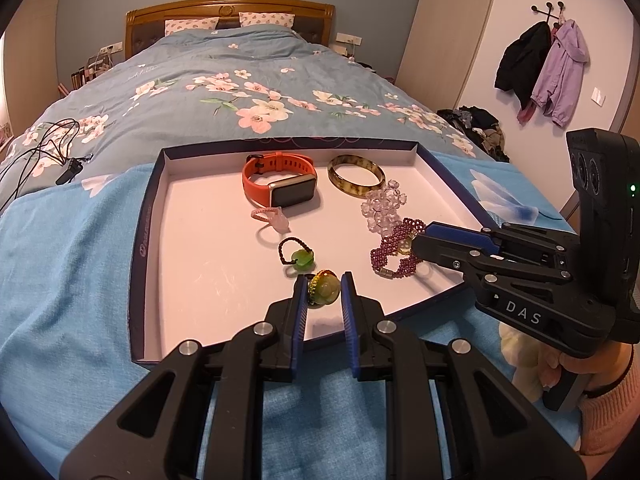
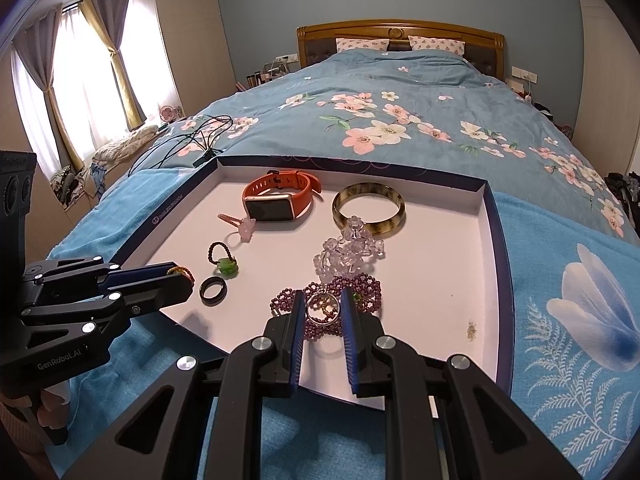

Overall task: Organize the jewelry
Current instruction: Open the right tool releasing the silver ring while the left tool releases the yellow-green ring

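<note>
A shallow white tray with a dark blue rim [image 1: 148,216] [image 2: 492,216] lies on the bed and holds the jewelry. My left gripper [image 1: 323,290] is shut on a yellow-green round beaded ring [image 1: 323,289], low over the tray's near edge; it also shows in the right wrist view [image 2: 176,276]. My right gripper [image 2: 323,306] is shut on a round silver pendant [image 2: 322,308] above a purple beaded bracelet [image 2: 360,286] [image 1: 394,246]. In the tray also lie an orange smartwatch [image 1: 280,184] [image 2: 276,196], a mottled bangle [image 1: 356,174] [image 2: 368,208], clear crystal beads [image 1: 382,204] [image 2: 348,252], a green-stone ring [image 1: 298,256] [image 2: 224,262], a pink charm [image 1: 272,216] [image 2: 240,226] and a black ring [image 2: 213,290].
The tray sits on a light blue towel [image 1: 60,272] over a floral quilt [image 1: 248,92]. Black cables [image 1: 44,140] lie on the quilt at the left. The headboard [image 1: 230,12] is at the far end. Coats [image 1: 548,64] hang on the right wall.
</note>
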A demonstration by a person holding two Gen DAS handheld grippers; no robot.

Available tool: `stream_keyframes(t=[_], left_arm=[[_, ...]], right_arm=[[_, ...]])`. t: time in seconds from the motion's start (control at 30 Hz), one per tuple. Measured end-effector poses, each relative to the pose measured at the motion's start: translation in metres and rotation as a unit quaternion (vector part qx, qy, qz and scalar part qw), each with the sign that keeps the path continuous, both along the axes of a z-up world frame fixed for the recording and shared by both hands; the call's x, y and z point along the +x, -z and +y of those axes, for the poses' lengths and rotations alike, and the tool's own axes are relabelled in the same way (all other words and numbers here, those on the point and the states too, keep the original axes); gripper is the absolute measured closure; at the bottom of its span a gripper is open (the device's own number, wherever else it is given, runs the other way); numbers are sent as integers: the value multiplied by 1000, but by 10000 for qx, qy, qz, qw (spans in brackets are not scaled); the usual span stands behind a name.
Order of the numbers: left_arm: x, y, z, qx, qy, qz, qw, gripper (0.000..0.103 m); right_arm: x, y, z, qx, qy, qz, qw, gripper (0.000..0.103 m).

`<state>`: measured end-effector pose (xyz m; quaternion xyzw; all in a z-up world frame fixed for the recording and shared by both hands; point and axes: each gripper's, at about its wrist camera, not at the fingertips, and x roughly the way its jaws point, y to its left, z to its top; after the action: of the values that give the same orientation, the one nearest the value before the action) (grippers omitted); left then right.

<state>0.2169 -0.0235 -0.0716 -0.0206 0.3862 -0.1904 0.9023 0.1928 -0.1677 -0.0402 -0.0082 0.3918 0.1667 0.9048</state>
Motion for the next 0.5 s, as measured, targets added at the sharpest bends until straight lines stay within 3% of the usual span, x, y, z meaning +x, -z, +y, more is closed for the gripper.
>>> stream_keyframes(t=[0.5], left_arm=[[0,5,2,21,-43,51,10000,86]], right_arm=[[2,3,2,-33,0,61,10000,87]])
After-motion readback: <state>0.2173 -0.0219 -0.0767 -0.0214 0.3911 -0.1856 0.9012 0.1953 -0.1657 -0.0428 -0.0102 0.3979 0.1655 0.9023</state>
